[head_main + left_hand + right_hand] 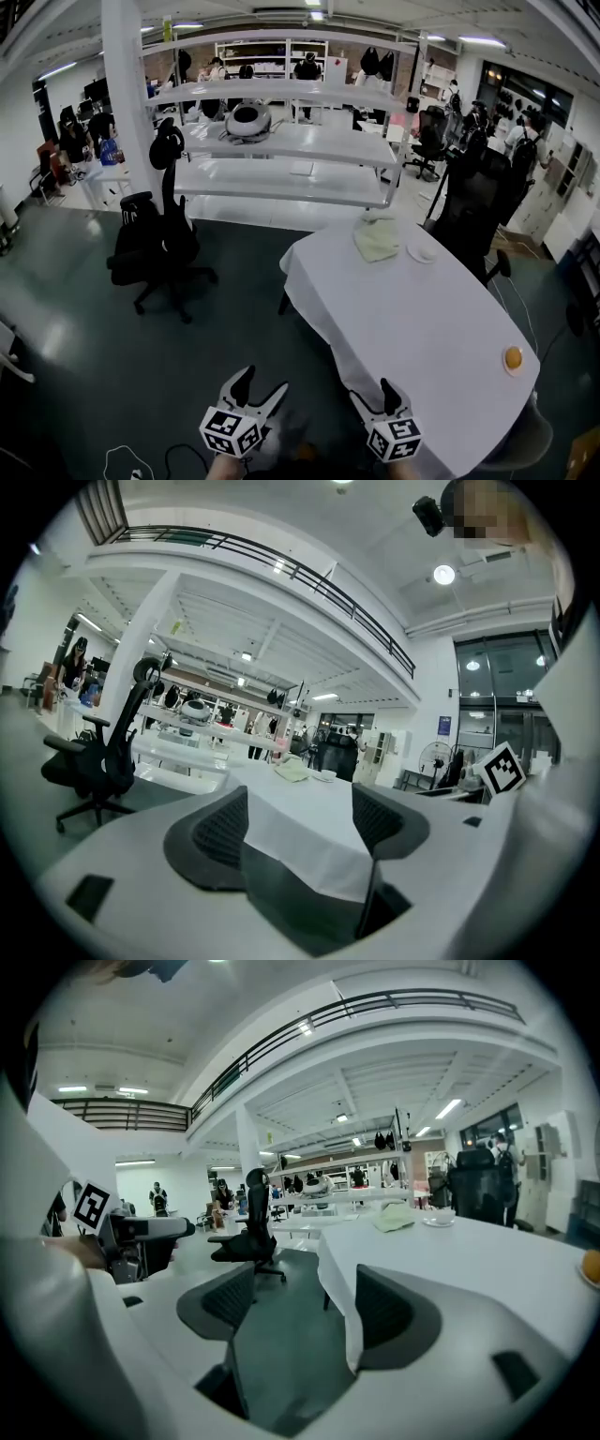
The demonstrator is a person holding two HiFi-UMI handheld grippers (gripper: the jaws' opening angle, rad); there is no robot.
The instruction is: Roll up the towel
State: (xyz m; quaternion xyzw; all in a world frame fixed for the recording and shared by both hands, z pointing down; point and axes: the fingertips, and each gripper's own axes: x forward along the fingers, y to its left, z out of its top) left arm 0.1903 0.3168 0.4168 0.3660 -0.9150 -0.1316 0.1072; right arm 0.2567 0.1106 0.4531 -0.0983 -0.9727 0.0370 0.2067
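Soft cloth towel (378,236) lies on matt (smooth) tablecloth (412,319).

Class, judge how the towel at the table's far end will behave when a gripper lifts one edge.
The towel lies crumpled in soft folds, so it will probably flop and drape rather than hold its shape. It looks thin, so it is likely light. Pushed across the tablecloth, it may bunch up rather than slide cleanly.

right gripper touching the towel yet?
Apart. Head view: the towel lies at the far end of the table; the right gripper hovers open by the near edge, with a long bare stretch between.
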